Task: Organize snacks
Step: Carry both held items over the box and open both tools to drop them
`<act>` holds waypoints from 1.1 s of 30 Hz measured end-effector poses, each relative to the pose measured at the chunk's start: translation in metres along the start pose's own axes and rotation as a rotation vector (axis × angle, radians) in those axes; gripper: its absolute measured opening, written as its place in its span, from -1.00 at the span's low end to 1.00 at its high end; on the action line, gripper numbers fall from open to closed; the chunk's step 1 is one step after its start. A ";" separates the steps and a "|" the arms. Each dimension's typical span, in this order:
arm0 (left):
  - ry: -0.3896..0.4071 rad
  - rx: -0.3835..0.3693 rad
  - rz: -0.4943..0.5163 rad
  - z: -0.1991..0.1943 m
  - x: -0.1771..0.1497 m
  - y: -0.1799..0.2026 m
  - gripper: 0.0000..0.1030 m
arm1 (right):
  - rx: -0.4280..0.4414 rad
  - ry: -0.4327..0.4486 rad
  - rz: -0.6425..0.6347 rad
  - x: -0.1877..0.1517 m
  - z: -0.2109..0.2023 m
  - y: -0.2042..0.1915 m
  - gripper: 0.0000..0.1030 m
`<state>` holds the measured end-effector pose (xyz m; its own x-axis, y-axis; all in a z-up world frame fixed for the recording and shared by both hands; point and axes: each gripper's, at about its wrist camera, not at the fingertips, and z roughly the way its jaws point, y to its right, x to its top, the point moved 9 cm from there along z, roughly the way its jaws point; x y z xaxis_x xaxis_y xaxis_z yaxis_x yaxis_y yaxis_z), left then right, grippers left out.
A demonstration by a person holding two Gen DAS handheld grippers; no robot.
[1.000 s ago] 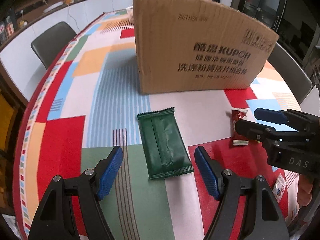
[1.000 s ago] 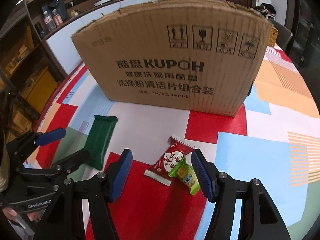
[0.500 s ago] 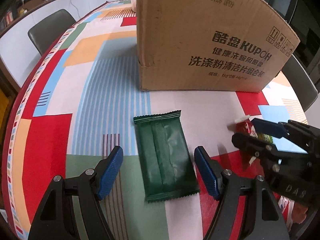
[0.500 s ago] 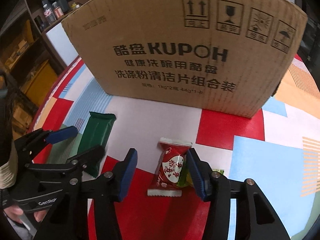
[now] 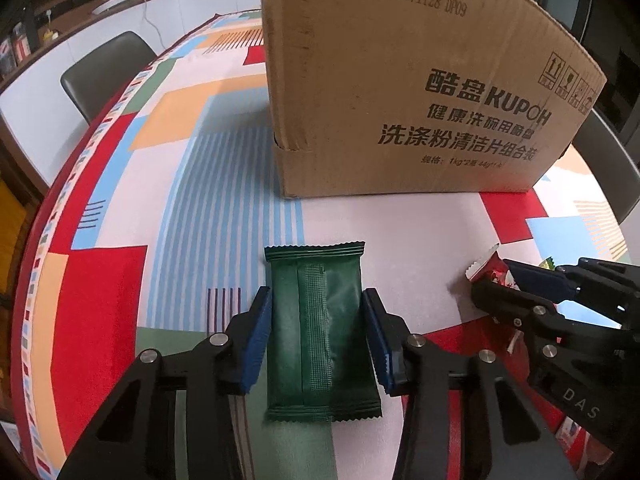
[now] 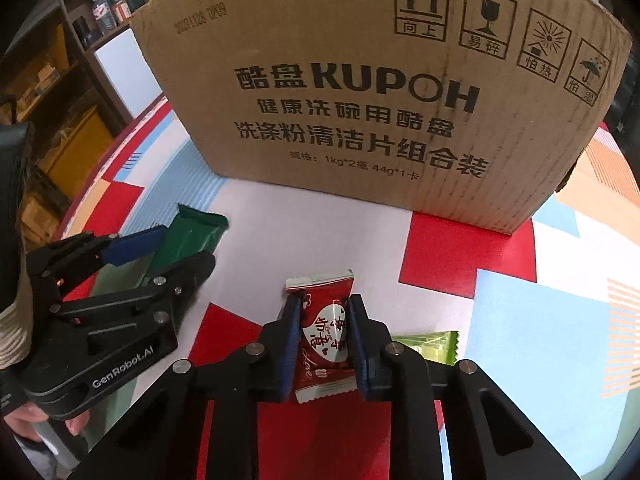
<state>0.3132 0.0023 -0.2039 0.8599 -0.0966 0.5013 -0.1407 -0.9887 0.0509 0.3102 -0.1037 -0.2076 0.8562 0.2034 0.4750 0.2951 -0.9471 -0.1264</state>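
Note:
A dark green snack packet point(image 5: 320, 328) lies flat on the patterned tablecloth. My left gripper point(image 5: 318, 312) has closed on its two long sides, with both blue pads touching it. A red candy packet point(image 6: 325, 328) with a white heart label lies on the table. My right gripper point(image 6: 323, 316) is shut on its sides. The red packet also shows in the left wrist view point(image 5: 486, 268) between the right gripper's fingers. A light green packet point(image 6: 430, 346) lies just right of the red one, partly hidden behind the right finger. A large cardboard box point(image 5: 408, 92) stands behind both snacks.
The box point(image 6: 372, 96) fills the far side of the table close to both grippers. A grey chair point(image 5: 106, 70) stands at the table's left edge and another at the right. Another small packet point(image 5: 576, 428) lies at the near right. Shelves stand beyond the table at the left.
Both grippers moved forward and down onto their packets and closed: the left jaws narrowed onto the green packet, the right jaws onto the red packet.

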 end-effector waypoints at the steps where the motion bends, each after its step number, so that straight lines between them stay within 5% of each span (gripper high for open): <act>1: -0.001 -0.004 0.001 0.000 -0.001 0.000 -0.15 | -0.001 0.002 0.000 0.000 -0.001 -0.001 -0.53; 33: 0.218 -0.046 0.014 -0.101 0.023 0.016 -0.15 | 0.051 0.175 0.009 0.015 -0.075 -0.004 -0.57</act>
<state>0.2813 -0.0038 -0.1042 0.7316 -0.0782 0.6772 -0.1785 -0.9807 0.0796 0.2899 -0.1157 -0.1348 0.7733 0.1450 0.6172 0.3128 -0.9340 -0.1726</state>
